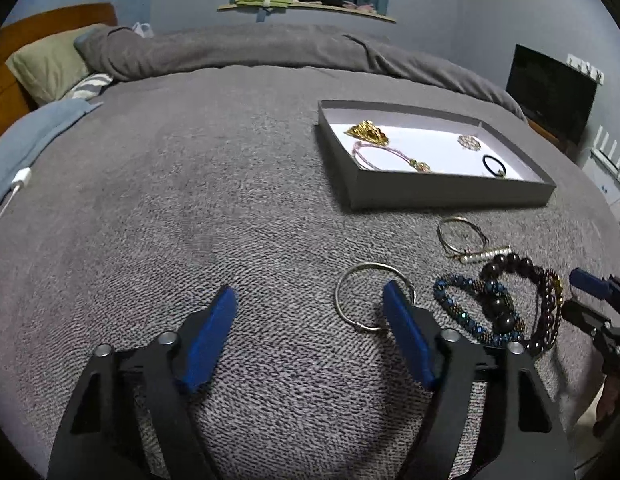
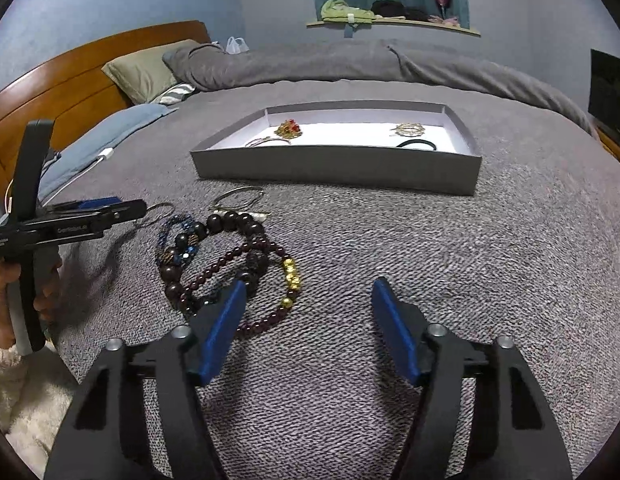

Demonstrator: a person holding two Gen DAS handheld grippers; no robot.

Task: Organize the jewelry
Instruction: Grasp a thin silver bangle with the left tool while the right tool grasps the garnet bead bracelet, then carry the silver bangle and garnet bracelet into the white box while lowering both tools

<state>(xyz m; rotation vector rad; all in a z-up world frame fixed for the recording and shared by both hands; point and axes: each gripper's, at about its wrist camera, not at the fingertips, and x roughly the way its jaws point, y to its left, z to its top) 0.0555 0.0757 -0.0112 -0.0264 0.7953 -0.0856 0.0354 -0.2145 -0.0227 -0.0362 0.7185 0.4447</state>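
Note:
A shallow grey box (image 1: 450, 192) (image 2: 338, 168) lies on the bed with a gold brooch (image 1: 368, 133), a pink cord bracelet (image 1: 374, 156), a small filigree piece (image 1: 469, 142) and a black hair tie (image 1: 494, 165) inside. In front of it lie a silver bangle (image 1: 370, 300), thin bangles (image 1: 462, 236), a blue beaded bracelet (image 1: 470, 308) and dark wooden bead bracelets (image 1: 522, 300) (image 2: 213, 256), one with gold beads (image 2: 290, 276). My left gripper (image 1: 310, 306) is open and empty, its right finger over the silver bangle. My right gripper (image 2: 307, 300) is open and empty beside the dark bead bracelets.
The bed is covered by a grey woven blanket (image 1: 189, 200). A folded duvet (image 1: 249, 52), pillows (image 1: 49, 64) and a wooden headboard (image 2: 69, 76) lie at the far side. A white charger cable (image 1: 17, 184) lies at the left. A dark screen (image 1: 550, 92) stands at the right.

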